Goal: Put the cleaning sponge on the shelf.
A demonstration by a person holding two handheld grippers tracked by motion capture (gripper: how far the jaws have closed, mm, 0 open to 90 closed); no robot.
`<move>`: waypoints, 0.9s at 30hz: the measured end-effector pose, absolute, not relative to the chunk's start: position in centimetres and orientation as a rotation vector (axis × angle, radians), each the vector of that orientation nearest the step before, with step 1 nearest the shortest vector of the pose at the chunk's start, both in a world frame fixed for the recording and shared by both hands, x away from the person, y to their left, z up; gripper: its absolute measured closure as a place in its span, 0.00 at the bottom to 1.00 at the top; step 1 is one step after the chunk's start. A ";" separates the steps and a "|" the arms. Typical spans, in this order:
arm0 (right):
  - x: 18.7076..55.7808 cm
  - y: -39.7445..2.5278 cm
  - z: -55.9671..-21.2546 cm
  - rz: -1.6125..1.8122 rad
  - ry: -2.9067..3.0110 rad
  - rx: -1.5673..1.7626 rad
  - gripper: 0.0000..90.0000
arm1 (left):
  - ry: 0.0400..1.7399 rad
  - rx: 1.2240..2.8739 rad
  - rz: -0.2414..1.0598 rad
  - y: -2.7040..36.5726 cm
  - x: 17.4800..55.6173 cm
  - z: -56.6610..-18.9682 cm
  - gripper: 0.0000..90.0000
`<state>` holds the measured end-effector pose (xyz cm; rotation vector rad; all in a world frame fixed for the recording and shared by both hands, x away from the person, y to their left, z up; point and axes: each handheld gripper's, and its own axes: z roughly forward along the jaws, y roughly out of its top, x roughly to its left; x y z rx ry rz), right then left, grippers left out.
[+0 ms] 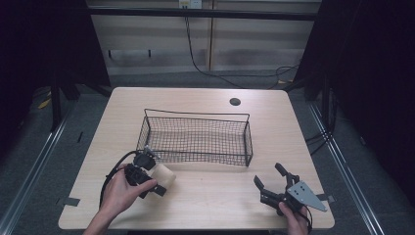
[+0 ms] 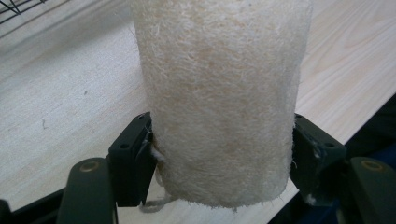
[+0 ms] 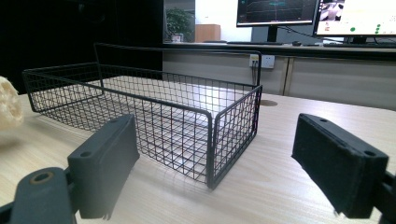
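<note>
The pale wood tabletop (image 1: pixel 205 196) lies bare between the tongs. A black wire mesh basket (image 1: pixel 195 139) sits mid-table. Left tongs (image 1: pixel 155 177) clamp a cream fibrous loofah cylinder (image 2: pixel 219 93) near the basket's near-left corner; right tongs (image 1: pixel 269 175) gape wide near the near-right edge.

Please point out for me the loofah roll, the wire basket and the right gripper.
loofah roll (image 2: pixel 219 102), left gripper view, middle of its fibrous side.
wire basket (image 1: pixel 195 139), high view, mesh floor.
right gripper (image 1: pixel 271 181), high view, between its open fingers.
</note>
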<state>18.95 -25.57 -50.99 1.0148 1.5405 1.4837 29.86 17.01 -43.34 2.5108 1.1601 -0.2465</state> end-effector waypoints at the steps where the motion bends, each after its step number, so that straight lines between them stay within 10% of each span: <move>1: 18.9 -25.6 -51.0 1.482 1.541 1.016 0.15 | 1.160 2.511 -0.247 17.0 29.9 -43.3 0.36; 27: 18.9 -25.6 -51.0 1.486 1.536 1.017 0.15 | 1.060 2.414 -0.185 18.7 28.9 -38.8 0.36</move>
